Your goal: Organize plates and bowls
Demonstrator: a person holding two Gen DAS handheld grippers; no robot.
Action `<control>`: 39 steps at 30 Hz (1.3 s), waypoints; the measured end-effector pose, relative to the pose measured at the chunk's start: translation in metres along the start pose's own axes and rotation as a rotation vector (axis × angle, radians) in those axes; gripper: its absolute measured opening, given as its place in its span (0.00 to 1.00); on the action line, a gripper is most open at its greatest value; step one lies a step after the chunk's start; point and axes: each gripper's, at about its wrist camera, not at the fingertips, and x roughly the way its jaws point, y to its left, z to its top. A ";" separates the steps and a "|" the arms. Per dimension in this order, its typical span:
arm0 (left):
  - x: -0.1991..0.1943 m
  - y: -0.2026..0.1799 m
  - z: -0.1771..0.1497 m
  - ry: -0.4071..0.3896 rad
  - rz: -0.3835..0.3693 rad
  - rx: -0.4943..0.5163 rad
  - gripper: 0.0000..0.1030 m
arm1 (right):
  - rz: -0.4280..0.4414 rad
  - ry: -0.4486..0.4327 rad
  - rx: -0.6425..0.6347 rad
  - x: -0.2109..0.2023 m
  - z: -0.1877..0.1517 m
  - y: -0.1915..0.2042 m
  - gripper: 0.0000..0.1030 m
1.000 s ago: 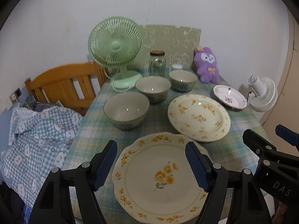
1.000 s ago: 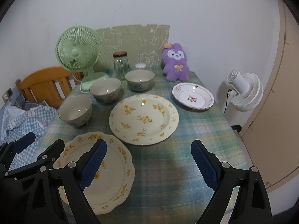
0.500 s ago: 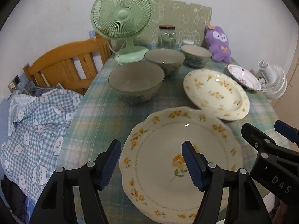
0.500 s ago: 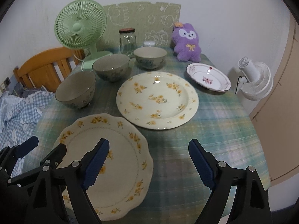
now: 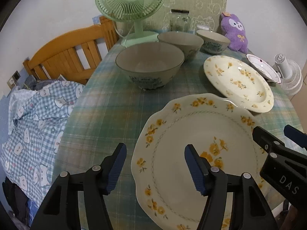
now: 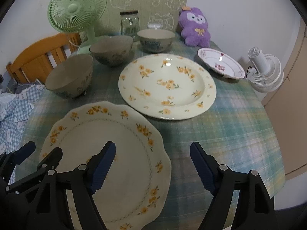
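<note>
Claws (image 5: 155,167) lower, narrower over scalloped plate (image 5: 191,134).

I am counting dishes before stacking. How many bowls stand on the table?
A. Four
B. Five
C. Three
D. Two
C: three bowls stand in a row, the near bowl, the middle bowl and the far bowl, beside three plates.
</note>
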 end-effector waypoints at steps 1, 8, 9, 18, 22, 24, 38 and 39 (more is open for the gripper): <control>0.003 0.001 0.000 0.008 -0.001 0.000 0.61 | -0.003 0.007 -0.003 0.003 0.000 0.001 0.79; 0.018 0.003 -0.002 0.057 -0.021 -0.003 0.59 | -0.019 0.063 -0.006 0.019 -0.004 0.006 0.78; 0.020 0.003 -0.002 0.063 -0.025 -0.001 0.58 | -0.020 0.069 -0.004 0.021 -0.004 0.006 0.78; 0.030 0.004 0.000 0.099 -0.028 0.016 0.50 | -0.031 0.130 0.014 0.038 -0.004 0.007 0.70; 0.033 0.006 0.001 0.117 -0.036 0.025 0.48 | -0.034 0.151 0.015 0.043 -0.004 0.009 0.68; 0.033 0.006 0.002 0.120 -0.039 0.037 0.48 | -0.038 0.160 0.017 0.046 -0.005 0.009 0.67; 0.037 0.005 0.004 0.120 -0.062 0.074 0.52 | -0.058 0.173 0.047 0.052 -0.004 0.009 0.63; 0.037 0.005 0.005 0.122 -0.062 0.076 0.53 | -0.057 0.175 0.047 0.052 -0.004 0.009 0.63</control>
